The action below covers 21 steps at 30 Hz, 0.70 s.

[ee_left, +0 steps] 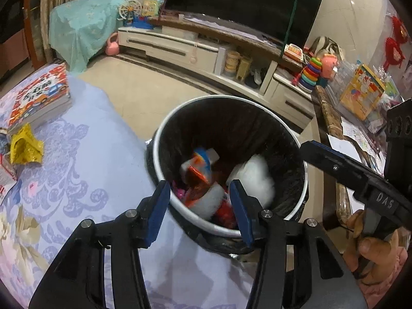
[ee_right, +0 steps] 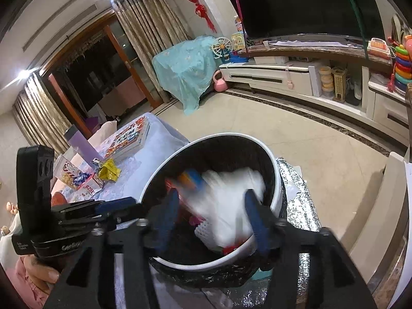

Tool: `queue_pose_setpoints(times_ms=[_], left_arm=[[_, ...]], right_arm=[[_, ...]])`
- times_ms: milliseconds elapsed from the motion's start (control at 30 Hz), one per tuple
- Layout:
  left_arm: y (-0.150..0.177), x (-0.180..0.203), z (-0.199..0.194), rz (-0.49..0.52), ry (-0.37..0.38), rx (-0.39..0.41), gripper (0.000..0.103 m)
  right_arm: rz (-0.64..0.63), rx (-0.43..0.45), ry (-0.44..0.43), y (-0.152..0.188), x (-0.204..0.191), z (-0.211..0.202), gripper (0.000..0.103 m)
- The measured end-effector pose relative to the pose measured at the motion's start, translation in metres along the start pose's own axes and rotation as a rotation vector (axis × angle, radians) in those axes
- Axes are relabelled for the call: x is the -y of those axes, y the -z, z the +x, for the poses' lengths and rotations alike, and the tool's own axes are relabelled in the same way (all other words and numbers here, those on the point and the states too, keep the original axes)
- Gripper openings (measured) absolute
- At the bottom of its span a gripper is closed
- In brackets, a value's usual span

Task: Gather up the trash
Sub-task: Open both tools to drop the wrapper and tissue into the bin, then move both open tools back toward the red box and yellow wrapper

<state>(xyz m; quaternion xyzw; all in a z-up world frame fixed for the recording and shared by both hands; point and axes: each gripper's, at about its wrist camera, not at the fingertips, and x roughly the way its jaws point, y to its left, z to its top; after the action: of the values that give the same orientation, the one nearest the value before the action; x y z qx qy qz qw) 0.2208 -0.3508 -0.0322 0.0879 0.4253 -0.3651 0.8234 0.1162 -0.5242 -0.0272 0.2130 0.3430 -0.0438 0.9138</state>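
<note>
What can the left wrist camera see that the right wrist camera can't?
Only the left wrist view shows the yellow toy box on the side table at the right, and the right tool seen from the side.

Only the right wrist view shows the purple bottle, the popcorn box, the dark glass door, and the left tool seen from the side.

Both show the trash bin with white and colourful trash inside, the gold wrapper, the picture book, the TV, and the teal cloth cover.
</note>
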Motion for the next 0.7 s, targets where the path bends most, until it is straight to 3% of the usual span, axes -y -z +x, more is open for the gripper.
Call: queue_pose_setpoints(times_ms=[67, 167, 367, 700], left_arm=[[0.005, -0.004, -0.005, -0.017, 0.003, 0.002, 0.048], [0.015, -0.012, -0.014, -0.042, 0.001, 0.017, 0.051], [0.043, -0.039, -0.035, -0.134, -0.013, 0.034, 0.059], [0.099, -0.097, -0.077, -0.294, -0.075, 0.067, 0.063]], right_arm=[[0.007, 0.01, -0.004, 0.0, 0.0, -0.004, 0.062], [0.017, 0.027, -0.008, 0.002, -0.001, -0.009, 0.075], [0.022, 0.036, -0.042, 0.009, -0.017, -0.016, 0.09], [-0.015, 0.05, -0.117, 0.029, -0.068, -0.018, 0.094]])
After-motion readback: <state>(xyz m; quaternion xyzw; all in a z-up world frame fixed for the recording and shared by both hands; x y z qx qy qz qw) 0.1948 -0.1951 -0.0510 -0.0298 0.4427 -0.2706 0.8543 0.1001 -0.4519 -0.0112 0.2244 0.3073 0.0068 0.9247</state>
